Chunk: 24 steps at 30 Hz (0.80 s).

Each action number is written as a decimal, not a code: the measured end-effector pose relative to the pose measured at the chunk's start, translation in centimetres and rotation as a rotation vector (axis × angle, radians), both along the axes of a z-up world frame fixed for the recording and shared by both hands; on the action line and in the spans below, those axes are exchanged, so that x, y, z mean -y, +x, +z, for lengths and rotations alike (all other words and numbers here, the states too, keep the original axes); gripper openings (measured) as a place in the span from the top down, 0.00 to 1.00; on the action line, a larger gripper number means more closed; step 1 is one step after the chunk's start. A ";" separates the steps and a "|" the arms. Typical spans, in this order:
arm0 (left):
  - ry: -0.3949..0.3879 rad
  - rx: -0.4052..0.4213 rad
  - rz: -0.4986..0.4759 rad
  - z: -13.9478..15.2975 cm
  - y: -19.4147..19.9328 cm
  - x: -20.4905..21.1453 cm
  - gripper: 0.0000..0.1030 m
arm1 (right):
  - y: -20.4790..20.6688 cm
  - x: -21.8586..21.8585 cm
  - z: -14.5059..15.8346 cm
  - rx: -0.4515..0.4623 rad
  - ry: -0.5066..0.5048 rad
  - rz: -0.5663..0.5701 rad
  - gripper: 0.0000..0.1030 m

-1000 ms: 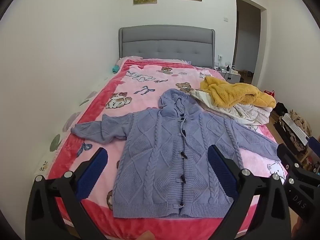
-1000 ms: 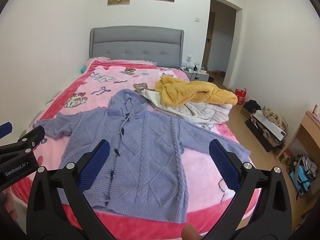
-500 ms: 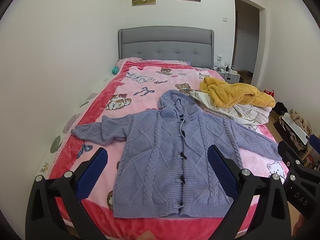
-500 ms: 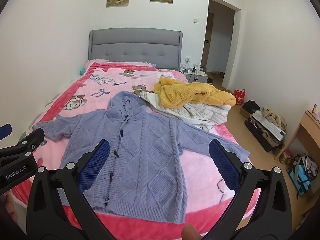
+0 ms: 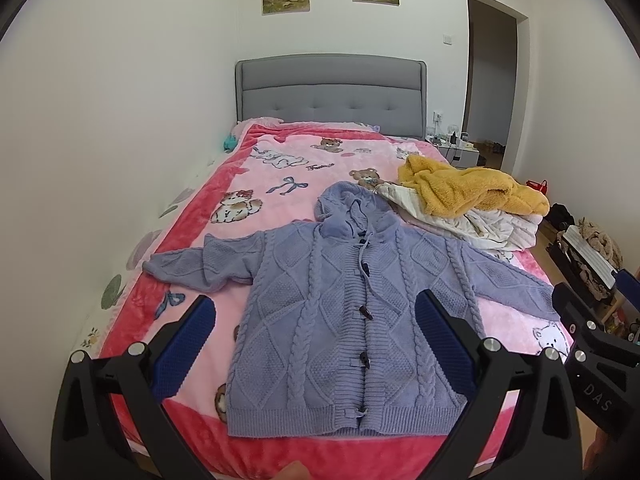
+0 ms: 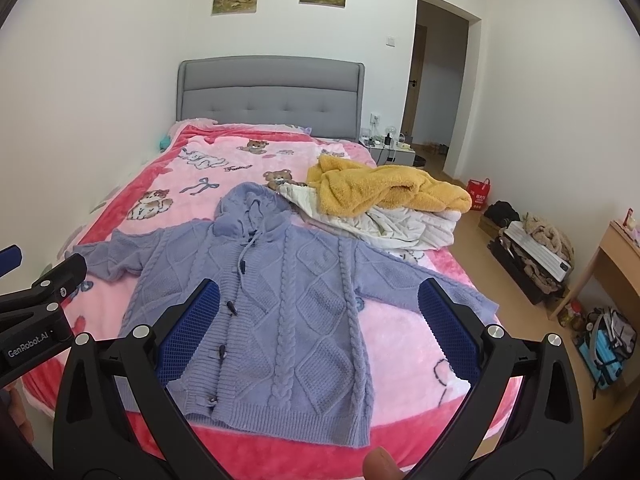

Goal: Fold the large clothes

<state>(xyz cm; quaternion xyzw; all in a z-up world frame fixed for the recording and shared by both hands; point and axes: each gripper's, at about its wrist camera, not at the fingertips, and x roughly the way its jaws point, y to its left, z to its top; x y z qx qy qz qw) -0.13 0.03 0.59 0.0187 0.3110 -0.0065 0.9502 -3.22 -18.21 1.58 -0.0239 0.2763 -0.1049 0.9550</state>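
Both grippers – left [image 5: 312, 344], right [image 6: 320, 336] – hover spread above the flat purple cardigan [image 5: 344, 312]; its loose knit may bunch if one layer is pinched.

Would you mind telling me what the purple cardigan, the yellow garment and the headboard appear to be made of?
The purple cardigan looks like chunky knitted yarn, wool or acrylic: raised cables and diamond panels, with dark toggles. The yellow garment seems a fluffy fleece or sherpa, with a nubbly matte pile. The headboard appears upholstered in grey matte fabric, with button tufting.
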 end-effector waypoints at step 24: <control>0.005 -0.004 -0.002 0.2 -0.2 0.2 0.05 | 0.0 0.0 0.4 -0.001 0.002 -0.010 0.08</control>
